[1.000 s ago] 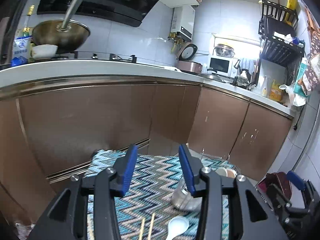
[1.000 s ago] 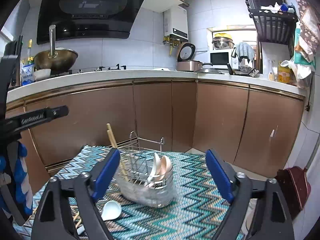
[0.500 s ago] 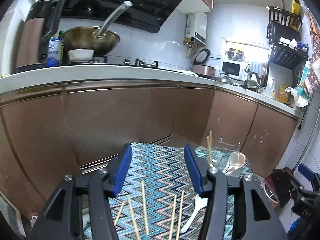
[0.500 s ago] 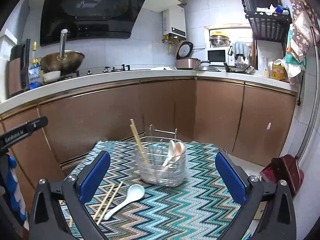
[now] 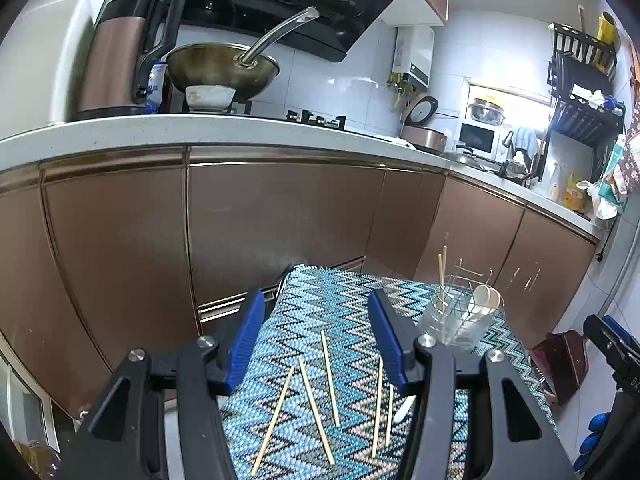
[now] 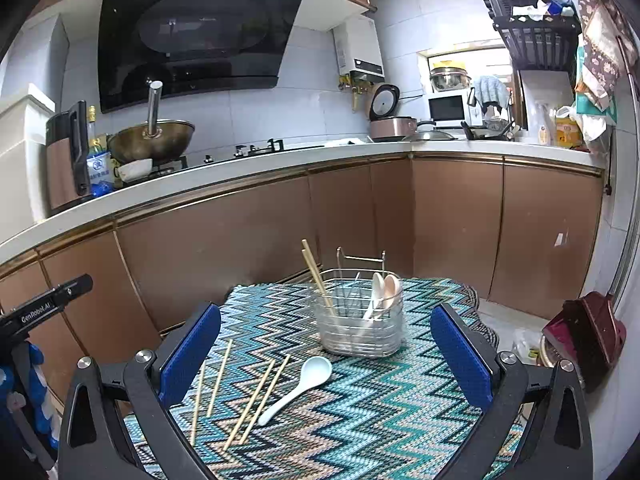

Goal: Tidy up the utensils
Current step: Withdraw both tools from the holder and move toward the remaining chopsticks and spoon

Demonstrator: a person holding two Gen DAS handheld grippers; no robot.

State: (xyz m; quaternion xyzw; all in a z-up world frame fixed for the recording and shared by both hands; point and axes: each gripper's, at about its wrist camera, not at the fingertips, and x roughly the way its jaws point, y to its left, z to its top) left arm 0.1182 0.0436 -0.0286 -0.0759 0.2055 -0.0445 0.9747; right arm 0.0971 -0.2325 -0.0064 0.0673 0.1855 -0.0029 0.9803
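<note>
**Chopsticks loose, holder light**

Chopsticks [image 6: 224, 380] and a white spoon [image 6: 298, 386] lie mid-table; the wire holder [image 6: 362, 320] stands nearer the far edge. Both jaws gape, released, empty. Thin sticks could roll from a pinch; a nudge might tip the holder.

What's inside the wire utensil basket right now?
Wire utensil basket holds two wooden chopsticks on its left and two pale spoons on its right; their lower ends are blurred behind the wires.

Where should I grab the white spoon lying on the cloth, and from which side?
Take the white spoon by the handle, about halfway along, coming from above with the jaws across it. It lies flat, bowl toward the wire caddy; the handle is narrow and straight, and chopsticks lie close on its left.
</note>
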